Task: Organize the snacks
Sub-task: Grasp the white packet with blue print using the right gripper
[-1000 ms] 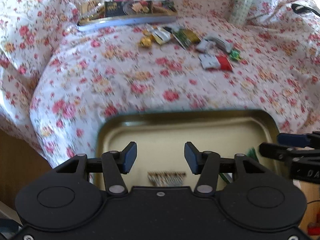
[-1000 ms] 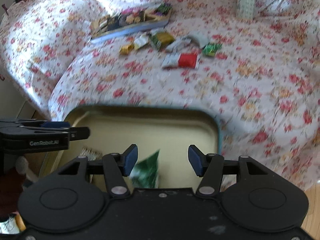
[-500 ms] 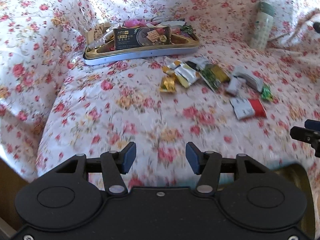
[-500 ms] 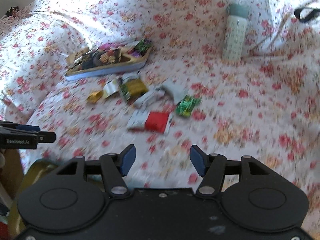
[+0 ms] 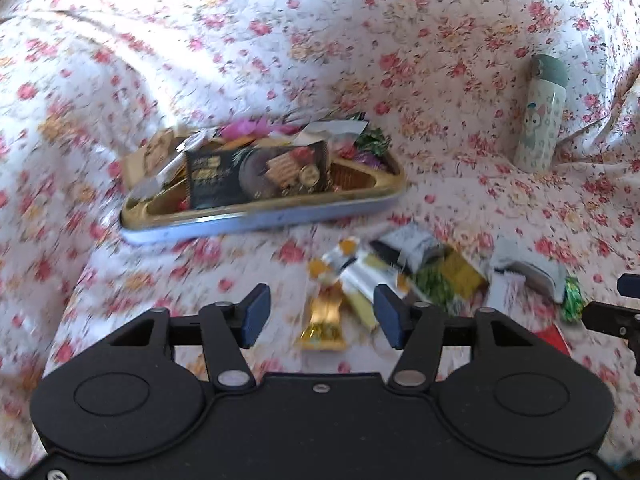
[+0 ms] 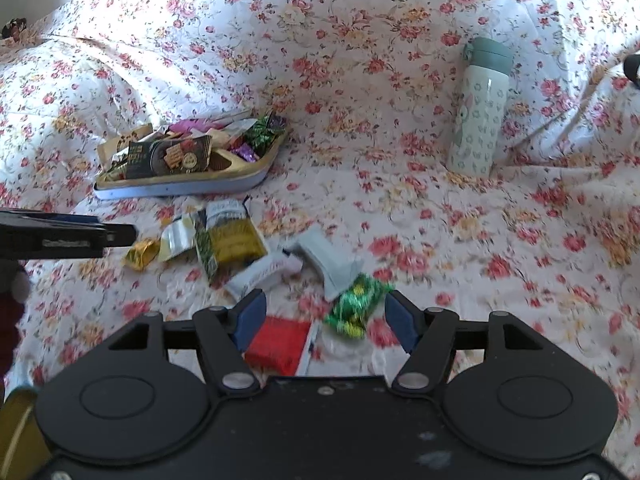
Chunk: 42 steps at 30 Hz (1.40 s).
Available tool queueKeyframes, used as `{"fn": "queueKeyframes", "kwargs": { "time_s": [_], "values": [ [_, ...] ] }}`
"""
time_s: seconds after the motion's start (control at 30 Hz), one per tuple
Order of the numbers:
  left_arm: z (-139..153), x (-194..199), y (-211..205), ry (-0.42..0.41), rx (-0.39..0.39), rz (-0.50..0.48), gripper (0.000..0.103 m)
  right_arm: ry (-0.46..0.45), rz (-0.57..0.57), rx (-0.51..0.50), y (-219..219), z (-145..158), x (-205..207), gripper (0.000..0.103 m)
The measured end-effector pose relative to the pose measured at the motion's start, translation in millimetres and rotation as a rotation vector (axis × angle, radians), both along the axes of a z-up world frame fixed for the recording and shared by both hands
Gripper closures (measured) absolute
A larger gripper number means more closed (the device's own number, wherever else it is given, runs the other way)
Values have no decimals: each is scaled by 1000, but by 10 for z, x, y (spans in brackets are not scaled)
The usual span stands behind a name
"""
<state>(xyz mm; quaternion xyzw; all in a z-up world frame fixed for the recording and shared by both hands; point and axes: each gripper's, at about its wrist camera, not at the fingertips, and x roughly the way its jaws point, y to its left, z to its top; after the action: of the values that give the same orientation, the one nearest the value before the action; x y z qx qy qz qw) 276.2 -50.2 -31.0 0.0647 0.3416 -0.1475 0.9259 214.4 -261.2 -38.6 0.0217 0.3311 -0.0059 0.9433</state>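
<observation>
Left gripper (image 5: pixel 322 314), right gripper (image 6: pixel 325 318): jaws apart, just been opening, nothing gripped. Dark biscuit packet (image 6: pixel 170 157) in tin (image 6: pixel 180 188): print unreadable. Bottle (image 6: pixel 478 112): cartoon figure.

cloth sheet (image 6: pixel 360 60) matt | tin (image 6: pixel 180 188) metal, glossy | wrappers (image 6: pixel 140 254) shiny foil

- I'm looking at a home, most likely a bedroom or living room: a white floral cover (image 6: pixel 360 80) with red and yellow roses fills nearly every part of both views, draped softly and creased like bedding.
- A pastel drinking bottle (image 6: pixel 480 108) with a cartoon print stands upper right.
- An oval snack tin (image 6: pixel 188 168), centre left, brims with wrapped sweets; loose snack packets (image 6: pixel 232 240) lie just below it.
</observation>
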Motion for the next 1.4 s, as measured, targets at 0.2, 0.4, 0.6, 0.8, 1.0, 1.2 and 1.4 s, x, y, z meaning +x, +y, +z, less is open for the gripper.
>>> {"fn": "queueKeyframes", "kwargs": {
  "time_s": [0.2,0.4,0.6,0.8,1.0,1.2,1.4],
  "values": [
    [-167,257,-142,42,-39,-6,38,-18,24,-23,61,-26,158,29],
    [-310,386,-154,56,-37,32,30,-12,31,-29,94,-73,255,29],
    [-383,409,18,56,-69,48,25,-19,42,-42,134,-89,329,29],
    [-459,386,99,15,-74,42,25,-17,37,-85,130,-159,493,29],
    [-472,364,106,-4,-94,32,25,-9,10,-78,99,-188,683,29],
    [-472,356,129,-7,-114,34,25,-45,93,-35,377,-48,910,29],
    [-465,346,184,-2,-157,44,26,39,125,20,586,-110,1287,29]
  ]
}}
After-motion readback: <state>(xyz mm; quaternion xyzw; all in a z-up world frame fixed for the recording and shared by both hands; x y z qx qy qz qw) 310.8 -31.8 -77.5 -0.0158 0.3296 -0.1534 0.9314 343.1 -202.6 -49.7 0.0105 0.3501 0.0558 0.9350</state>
